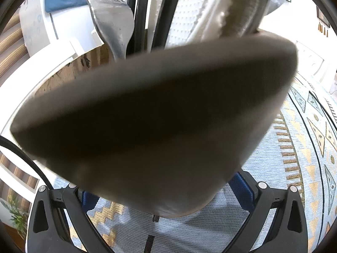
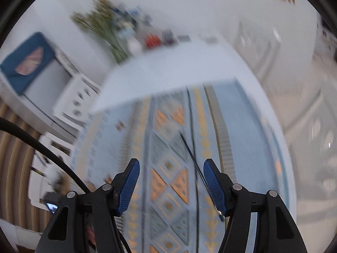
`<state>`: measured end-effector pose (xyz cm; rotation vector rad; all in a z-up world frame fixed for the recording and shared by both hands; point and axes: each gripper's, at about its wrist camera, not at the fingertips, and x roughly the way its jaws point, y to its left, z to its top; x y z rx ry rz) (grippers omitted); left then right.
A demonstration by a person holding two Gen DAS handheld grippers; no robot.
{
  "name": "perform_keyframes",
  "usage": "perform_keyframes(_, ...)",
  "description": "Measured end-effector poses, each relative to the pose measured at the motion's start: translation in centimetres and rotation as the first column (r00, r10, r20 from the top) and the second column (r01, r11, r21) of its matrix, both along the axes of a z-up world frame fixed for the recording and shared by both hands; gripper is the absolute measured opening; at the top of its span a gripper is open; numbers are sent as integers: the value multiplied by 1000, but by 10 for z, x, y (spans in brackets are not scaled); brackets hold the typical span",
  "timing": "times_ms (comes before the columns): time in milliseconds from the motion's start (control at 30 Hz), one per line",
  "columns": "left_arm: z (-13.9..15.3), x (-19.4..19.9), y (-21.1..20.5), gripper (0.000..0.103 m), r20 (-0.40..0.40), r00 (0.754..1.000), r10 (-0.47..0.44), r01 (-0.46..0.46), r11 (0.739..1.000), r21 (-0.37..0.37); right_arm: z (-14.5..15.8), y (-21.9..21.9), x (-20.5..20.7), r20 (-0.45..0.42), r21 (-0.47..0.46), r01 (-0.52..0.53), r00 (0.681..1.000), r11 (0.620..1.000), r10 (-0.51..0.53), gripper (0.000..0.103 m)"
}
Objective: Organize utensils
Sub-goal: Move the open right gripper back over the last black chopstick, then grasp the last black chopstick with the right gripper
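While the left gripper [image 1: 166,198] clamps a dark, round-bodied holder [image 1: 151,126] between its blue pads, the holder fills most of the left wrist view, tilted with its mouth toward the upper left. Several utensils stand in it: 1 metal fork [image 1: 111,23], black handles [image 1: 141,14] and a white perforated spatula [image 1: 185,14], all leaning past the rim. Below lies a patterned cloth [image 1: 294,139] covering the surface.

The right gripper [image 2: 171,186] is parted about halfway, with nothing pressed between its pads; 1 thin dark rod [image 2: 192,158], possibly a chopstick, lies on the cloth just beside the right pad, running toward the surface's far edge. Blur obscures finer detail in this view.

Handling judgement: the holder looks rigid and smooth-walled, top-heavy once loaded, so a grip low on its body seems prudent, and tilting risks spilling the contents. The rod appears light, stiff and prone to rolling; it would best be pinched near mid-length, jaws set across its axis.
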<state>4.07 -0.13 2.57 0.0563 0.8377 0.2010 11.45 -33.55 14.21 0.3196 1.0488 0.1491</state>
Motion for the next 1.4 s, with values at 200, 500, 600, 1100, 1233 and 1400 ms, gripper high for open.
perform_keyframes(200,-1,-1,-1,102,-2,1000,-1,1,1000,-10,-72,-5,18,-149,-71,-9,989,997,-2,61)
perform_keyframes(500,1,-1,8,102,-5,1000,-2,2,1000,-17,-121,7,65,-219,-136,-72,975,988,40,48)
perform_keyframes(600,2,0,10,102,-6,1000,-2,2,1000,-18,-133,15,81,-240,-145,-102,969,984,65,48)
perform_keyframes(1100,3,2,8,102,-11,1000,1,-1,1000,6,-151,37,103,-179,-263,-133,980,956,88,10)
perform_keyframes(1233,2,4,2,102,-14,1000,2,-1,1000,10,-141,27,97,-144,-200,-120,985,972,92,7)
perform_keyframes(1400,2,5,0,102,-16,1000,2,-2,1000,13,-100,18,71,-45,-164,-79,996,983,73,6)
